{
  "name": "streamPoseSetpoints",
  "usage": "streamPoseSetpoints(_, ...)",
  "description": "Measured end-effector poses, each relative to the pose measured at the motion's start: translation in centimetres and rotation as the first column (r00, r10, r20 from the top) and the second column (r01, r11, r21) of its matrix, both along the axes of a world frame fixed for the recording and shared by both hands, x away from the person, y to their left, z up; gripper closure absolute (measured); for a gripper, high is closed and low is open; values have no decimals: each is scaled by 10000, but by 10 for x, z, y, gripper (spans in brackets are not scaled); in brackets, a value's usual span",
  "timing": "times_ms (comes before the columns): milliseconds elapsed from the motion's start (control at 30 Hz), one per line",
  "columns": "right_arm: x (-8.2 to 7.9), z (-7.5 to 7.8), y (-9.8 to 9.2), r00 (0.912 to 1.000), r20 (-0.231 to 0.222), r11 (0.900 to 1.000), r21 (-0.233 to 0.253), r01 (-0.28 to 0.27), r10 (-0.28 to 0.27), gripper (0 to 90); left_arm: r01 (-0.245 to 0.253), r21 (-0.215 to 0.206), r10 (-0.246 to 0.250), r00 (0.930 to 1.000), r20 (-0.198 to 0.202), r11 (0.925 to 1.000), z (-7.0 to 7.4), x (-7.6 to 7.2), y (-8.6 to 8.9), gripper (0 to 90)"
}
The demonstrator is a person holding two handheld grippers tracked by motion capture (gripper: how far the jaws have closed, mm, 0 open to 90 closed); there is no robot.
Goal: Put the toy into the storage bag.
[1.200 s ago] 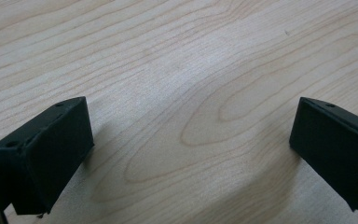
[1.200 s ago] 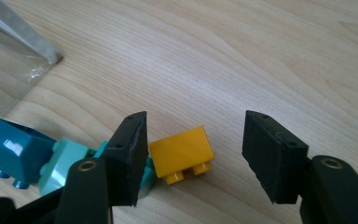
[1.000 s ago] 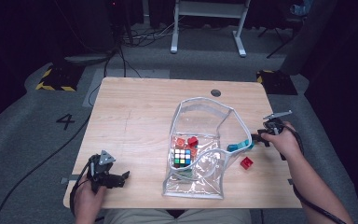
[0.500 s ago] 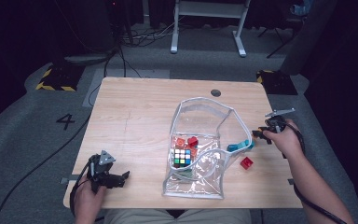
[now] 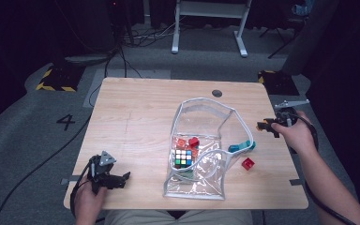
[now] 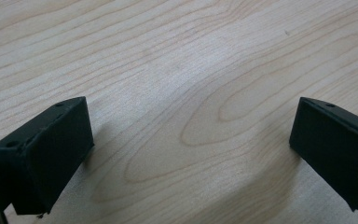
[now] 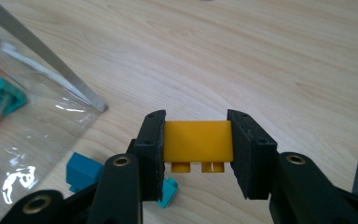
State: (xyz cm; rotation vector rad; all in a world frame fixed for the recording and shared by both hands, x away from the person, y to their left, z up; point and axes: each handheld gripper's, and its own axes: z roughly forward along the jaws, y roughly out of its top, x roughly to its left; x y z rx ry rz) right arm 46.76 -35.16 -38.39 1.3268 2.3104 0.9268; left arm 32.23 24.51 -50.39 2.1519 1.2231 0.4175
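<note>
**Transfer of yellow brick to clear pouch**

Transport appears to be the step in hand. The right gripper (image 7: 196, 154) pinches a yellow building brick (image 7: 197, 145) between its jaws, studs pointing down, raised above the table (image 5: 136, 117) near its right edge, well apart from the pouch mouth. The left gripper (image 5: 122, 179) rests at the front left corner, jaws spread wide over bare wood, holding nothing.

Next move, as judged: carry the brick left to the open mouth of the clear zip pouch (image 5: 201, 105), bring it inside the rim, then release.

Surroundings: the pouch already contains a Rubik's cube (image 5: 182, 157) and red bricks (image 5: 193, 141). A teal brick (image 5: 242, 146) lies against the pouch's right edge; a loose red brick (image 5: 248, 163) lies just beside it on the table.

Obstruction: the raised pouch rim and the teal brick lie along the approach path. The limp pouch may shift, since the left gripper does not steady it.
</note>
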Motion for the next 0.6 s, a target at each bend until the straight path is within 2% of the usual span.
streamPoseSetpoints(333, -12, 44, 10, 9973, 624, 9991, 109, -403, 396, 592, -16, 7, 16, 10000, 21, 10000, 0, 0, 0, 0)
streamPoseSetpoints(500, -19, 63, 21, 9948, 799, 9965, 502, -672, 630, 592, -11, 16, 11, 10000, 8, 10000, 0, 0, 0, 0)
streamPoseSetpoints(600, -23, 73, 31, 9924, 896, 9945, 541, -897, 846, 592, -10, 16, 10, 10000, 6, 10000, 0, 0, 0, 0)
